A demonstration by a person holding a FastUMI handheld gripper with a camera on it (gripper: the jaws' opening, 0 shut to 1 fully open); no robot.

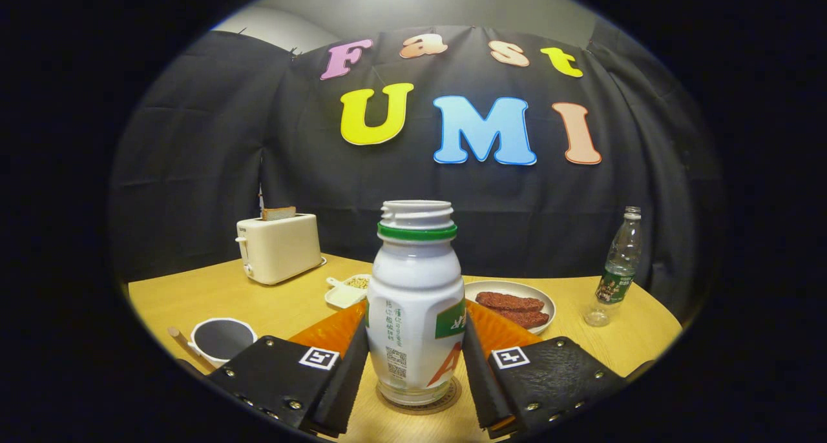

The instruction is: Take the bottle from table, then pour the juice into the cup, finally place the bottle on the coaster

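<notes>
The gripper stands at lower centre with the uncapped bottle between its fingers, both pads seemingly pressed on the bottle's sides. The bottle's base sits on the round coaster. The risk, as a judgement: an uneven release or a sideways pull could tip the tall, open bottle.

At lower left stands the cup, near the left finger. Further back are a toaster, a small dish, a plate and a clear water bottle.
</notes>
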